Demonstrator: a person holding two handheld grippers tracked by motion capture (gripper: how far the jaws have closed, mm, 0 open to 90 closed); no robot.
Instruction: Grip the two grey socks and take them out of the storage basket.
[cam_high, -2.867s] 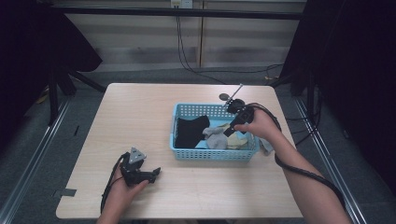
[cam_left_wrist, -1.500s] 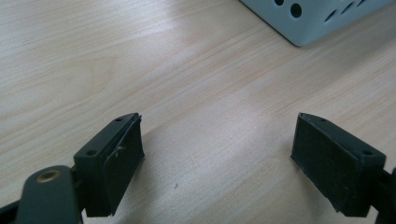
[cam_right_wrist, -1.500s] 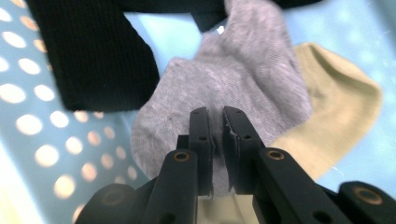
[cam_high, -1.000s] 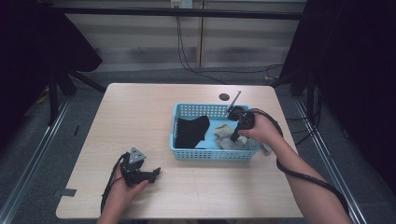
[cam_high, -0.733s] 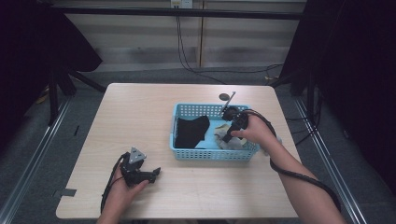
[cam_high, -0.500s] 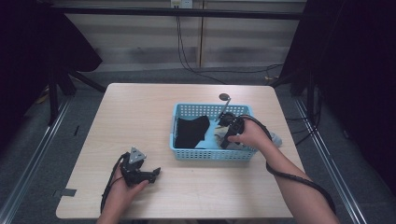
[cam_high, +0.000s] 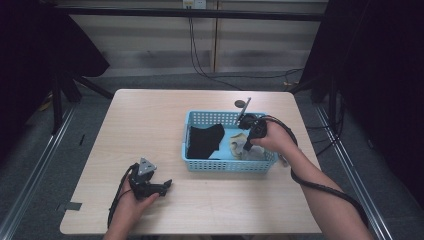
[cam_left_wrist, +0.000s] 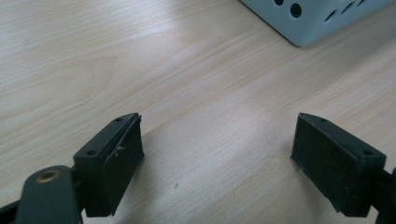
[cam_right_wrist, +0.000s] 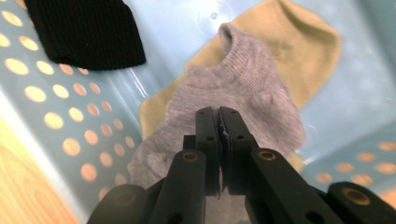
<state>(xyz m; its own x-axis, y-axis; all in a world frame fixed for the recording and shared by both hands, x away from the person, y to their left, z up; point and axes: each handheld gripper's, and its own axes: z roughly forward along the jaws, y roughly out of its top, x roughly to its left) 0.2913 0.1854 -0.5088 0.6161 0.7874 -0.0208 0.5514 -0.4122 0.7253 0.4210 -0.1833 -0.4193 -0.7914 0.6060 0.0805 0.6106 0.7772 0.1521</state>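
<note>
Yellow sock (cam_right_wrist: 299, 46) — mostly under the grey sock (cam_right_wrist: 243, 88) — edges only.

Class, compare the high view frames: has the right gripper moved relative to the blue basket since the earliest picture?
Yes. The right gripper has shifted leftward and down into the blue basket, from above its right end; its jaws are shut on the grey sock.

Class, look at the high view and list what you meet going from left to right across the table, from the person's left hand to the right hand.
Left gripper resting on the table → black sock at the left end of the blue basket → yellowish sock → right gripper reaching into the basket.
</note>
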